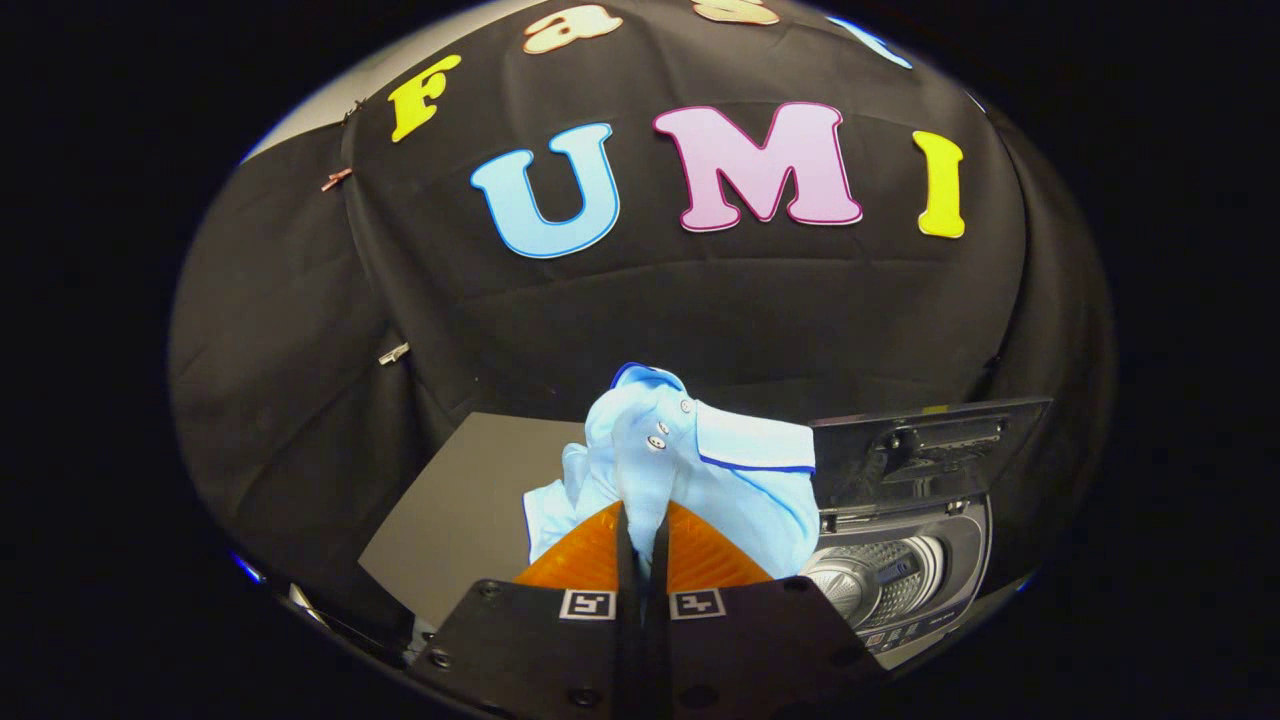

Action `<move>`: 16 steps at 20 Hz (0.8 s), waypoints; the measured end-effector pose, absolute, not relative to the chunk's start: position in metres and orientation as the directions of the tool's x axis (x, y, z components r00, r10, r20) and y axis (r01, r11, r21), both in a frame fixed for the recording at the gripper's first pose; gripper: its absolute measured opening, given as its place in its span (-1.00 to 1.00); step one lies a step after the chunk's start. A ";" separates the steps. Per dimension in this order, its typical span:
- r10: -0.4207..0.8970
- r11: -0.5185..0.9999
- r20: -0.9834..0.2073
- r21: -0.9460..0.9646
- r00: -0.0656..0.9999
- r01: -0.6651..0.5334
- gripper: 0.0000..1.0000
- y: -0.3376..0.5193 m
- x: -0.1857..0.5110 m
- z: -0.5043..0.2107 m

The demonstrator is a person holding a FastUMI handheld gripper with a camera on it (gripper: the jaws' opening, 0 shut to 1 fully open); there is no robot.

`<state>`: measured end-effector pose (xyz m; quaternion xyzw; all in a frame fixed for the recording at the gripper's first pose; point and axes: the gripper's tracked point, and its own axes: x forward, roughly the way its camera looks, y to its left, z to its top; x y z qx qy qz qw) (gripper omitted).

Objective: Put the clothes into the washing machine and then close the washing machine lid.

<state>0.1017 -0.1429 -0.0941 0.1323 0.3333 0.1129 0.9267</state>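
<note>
**Q:** so where's your gripper at right now, got anything in it?

**A:** yep; my gripper is pinched nearly closed, just a thin slit between the fingers, and a fold of the light blue polo shirt is clamped in that slit; both fingers press on the cloth; the rest of the shirt bunches up just ahead of the tips, collar with dark blue piping flopped to my right, little buttons on the placket facing me

**Q:** and the washer?

**A:** the washing machine sits to the right of my fingers and lower down, well below the shirt; it's a top loader; its lid is standing up open behind the opening, and I can see the shiny metal drum inside; the shirt hangs beside the lid's near edge, can't tell if it touches; not over the drum

**Q:** what's under it all?

**A:** a dark grey tabletop to the left of and beyond my fingers; black cloth wall behind everything
</note>
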 end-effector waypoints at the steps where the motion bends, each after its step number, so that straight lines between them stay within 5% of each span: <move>1: 0.309 0.935 -0.585 0.330 0.750 -0.128 -0.90 -0.151 0.103 -0.094; 16: 0.402 0.899 -0.602 0.404 0.690 -0.171 -0.90 -0.309 0.099 -0.129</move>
